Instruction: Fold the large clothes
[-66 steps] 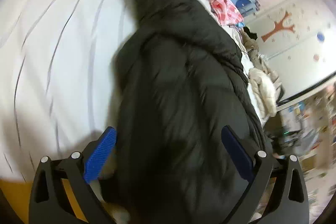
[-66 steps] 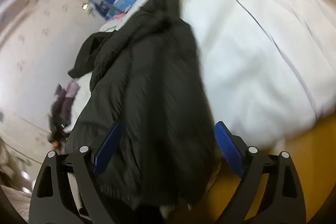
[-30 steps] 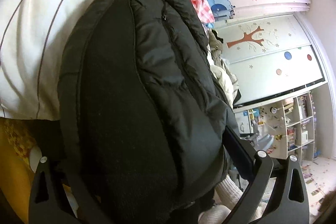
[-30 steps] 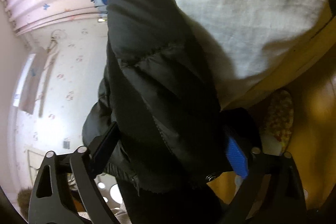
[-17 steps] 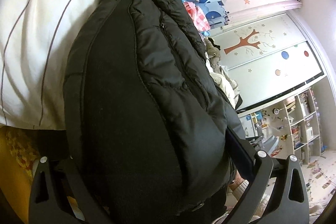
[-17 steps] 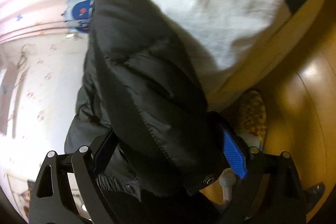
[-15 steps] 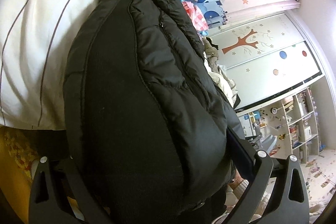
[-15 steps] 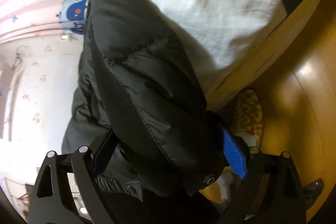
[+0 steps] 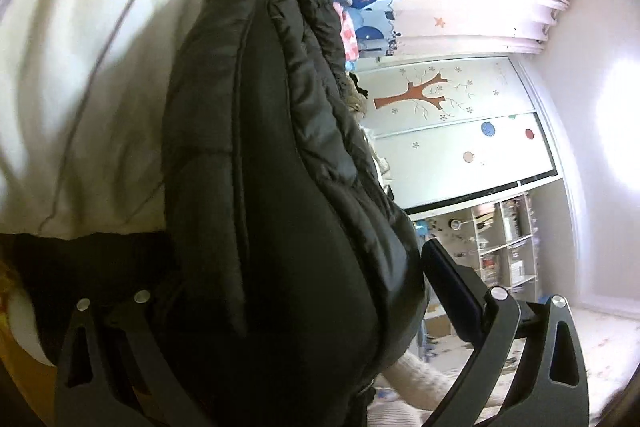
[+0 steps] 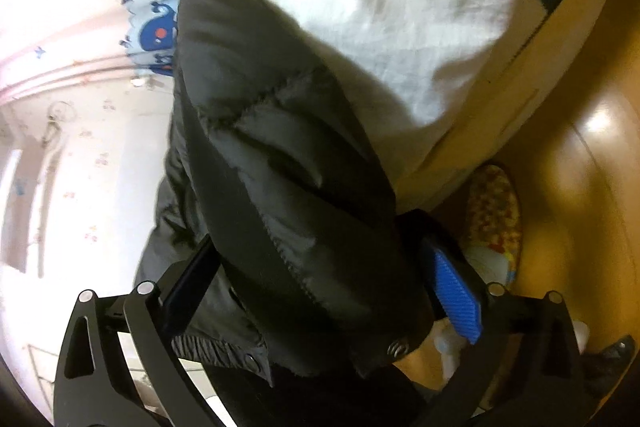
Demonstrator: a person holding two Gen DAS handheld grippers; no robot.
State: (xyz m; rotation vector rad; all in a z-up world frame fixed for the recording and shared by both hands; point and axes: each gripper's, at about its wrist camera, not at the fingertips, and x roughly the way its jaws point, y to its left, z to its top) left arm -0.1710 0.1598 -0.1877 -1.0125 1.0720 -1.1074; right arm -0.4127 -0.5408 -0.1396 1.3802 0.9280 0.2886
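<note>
My left gripper [image 9: 280, 307] and right gripper [image 10: 320, 283] each have jaws pinching a thick bundle of the black puffer jacket [image 9: 272, 155]. The jacket's near end is lifted; its far end trails onto the white bed [image 9: 80, 67]. Judged step: carrying the hem over. Next move: lower the hem onto the bed, edges aligned, beyond the bed edge.
</note>
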